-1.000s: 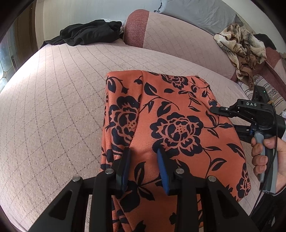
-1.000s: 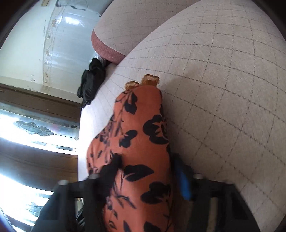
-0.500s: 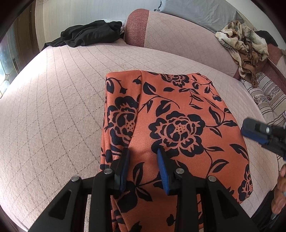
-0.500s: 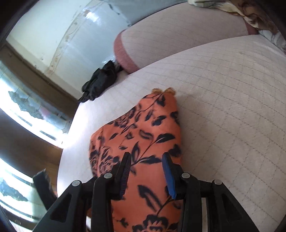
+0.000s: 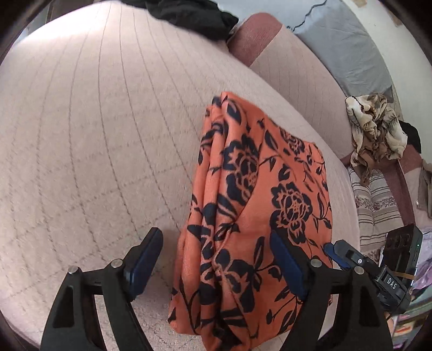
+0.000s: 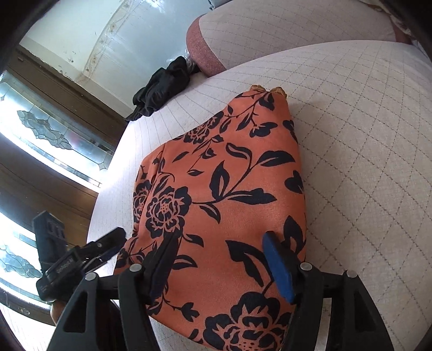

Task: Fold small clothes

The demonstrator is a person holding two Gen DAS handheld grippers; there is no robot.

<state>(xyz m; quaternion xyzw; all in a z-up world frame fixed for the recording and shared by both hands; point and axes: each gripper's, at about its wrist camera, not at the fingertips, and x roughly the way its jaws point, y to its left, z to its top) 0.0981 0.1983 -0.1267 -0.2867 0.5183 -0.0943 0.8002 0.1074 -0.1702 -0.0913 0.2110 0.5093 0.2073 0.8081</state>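
Here, in the left wrist view, the left gripper (image 5: 216,262) stands wide, its jaws having just been opening, and the folded orange floral garment (image 5: 259,210) lies between them, with neither blue pad pressing on it: the left-hand pad sits over the bare quilted cushion (image 5: 89,140) and the other rests above the cloth's printed face. The garment lies near the cushion's front edge, its layered fold running away towards the padded backrest (image 5: 291,59). A black garment (image 5: 189,13) is heaped at the far edge, a beige patterned cloth (image 5: 375,129) hangs off to the right, and the right gripper (image 5: 340,251) shows at the garment's lower right corner. In the right wrist view, the right gripper (image 6: 218,262) has likewise just been opening and hangs spread over the same garment (image 6: 221,189) without clamping it; the left gripper (image 6: 108,243) sits at the cloth's left corner, beside the cushion's side edge. The fold looks finished or nearly so. The risk now is that a pad snags the soft cloth as a gripper lifts away, dragging the loose stacked layers open, or nudges the bundle over the nearby front edge.
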